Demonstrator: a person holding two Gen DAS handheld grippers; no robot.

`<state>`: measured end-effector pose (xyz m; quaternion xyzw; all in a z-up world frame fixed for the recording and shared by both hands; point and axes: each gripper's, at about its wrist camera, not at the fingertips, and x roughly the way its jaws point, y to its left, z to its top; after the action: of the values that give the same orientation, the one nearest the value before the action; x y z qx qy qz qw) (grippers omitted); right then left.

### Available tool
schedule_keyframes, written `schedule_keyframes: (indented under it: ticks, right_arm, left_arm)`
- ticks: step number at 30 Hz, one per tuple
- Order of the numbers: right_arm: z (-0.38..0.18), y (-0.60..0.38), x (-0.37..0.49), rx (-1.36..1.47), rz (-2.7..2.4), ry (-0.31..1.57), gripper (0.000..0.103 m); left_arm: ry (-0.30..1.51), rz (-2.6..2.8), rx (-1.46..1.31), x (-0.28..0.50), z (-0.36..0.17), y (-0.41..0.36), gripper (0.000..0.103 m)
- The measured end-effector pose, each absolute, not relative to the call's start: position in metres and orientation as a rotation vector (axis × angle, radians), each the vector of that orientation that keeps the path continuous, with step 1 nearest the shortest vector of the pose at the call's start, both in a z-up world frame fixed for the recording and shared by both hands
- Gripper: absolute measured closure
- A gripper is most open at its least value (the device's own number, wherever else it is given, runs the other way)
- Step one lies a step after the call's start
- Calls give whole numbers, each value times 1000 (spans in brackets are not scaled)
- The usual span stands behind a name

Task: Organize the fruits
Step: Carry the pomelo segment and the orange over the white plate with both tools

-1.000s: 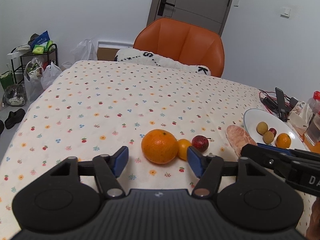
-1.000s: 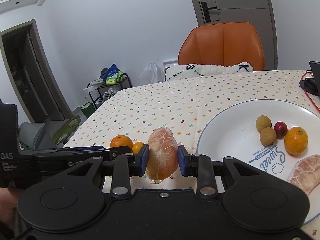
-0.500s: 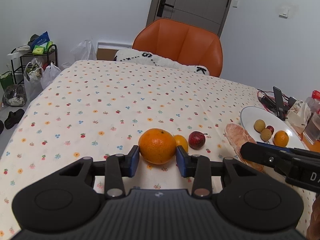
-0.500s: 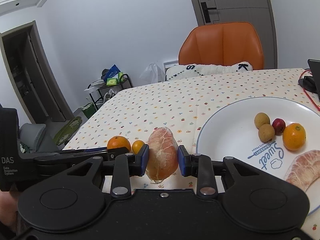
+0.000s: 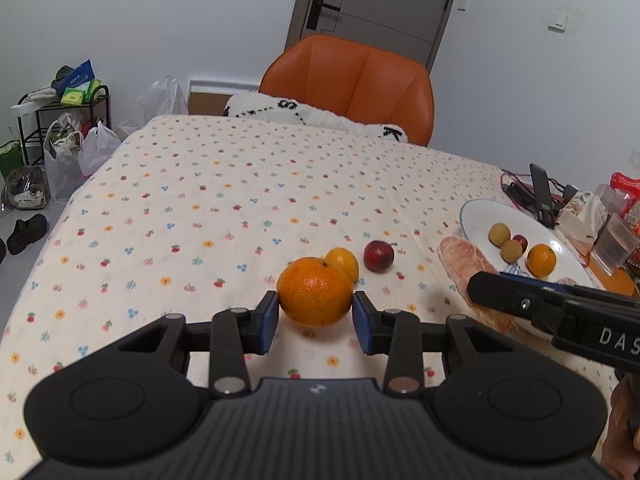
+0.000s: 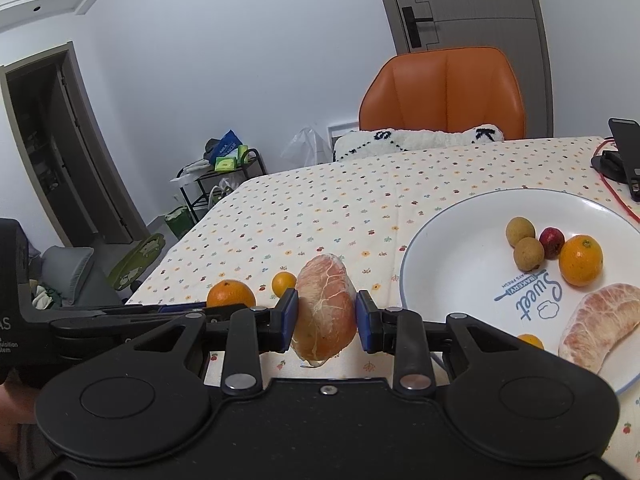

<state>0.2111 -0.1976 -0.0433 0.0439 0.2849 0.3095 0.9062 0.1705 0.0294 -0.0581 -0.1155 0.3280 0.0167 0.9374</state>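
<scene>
The left claw (image 5: 315, 316) is pinching the big orange (image 5: 315, 297); the right claw (image 6: 327, 321) is pinching a pomelo segment (image 6: 326, 307). At its two o'clock, the plate (image 6: 448, 256) is holding longans (image 6: 520, 232), an orange and pomelo.

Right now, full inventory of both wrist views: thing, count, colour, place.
large orange: 1, orange, between left pads
small orange: 1, orange, on cloth behind it
red fruit: 1, dark red, on cloth
pomelo segment: 1, pink, in right gripper
plate: 1, white, table right; holds two tan fruits, a red one, an orange, a pomelo piece
chair: 1, orange, far side
left gripper: shut on large orange
right gripper: shut on pomelo segment
</scene>
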Motion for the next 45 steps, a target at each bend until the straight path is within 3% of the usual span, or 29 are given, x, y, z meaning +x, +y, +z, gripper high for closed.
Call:
schedule_keyframes:
  ticks: [15,45]
  right_arm:
    - [-47,-199,215,98,631,600,74]
    - [-27,-272,212,154,492,535,74]
  left_arm:
    - [675,56,-233,179,-66,31,63]
    - [592,-60,-183,184,-32,-30,63]
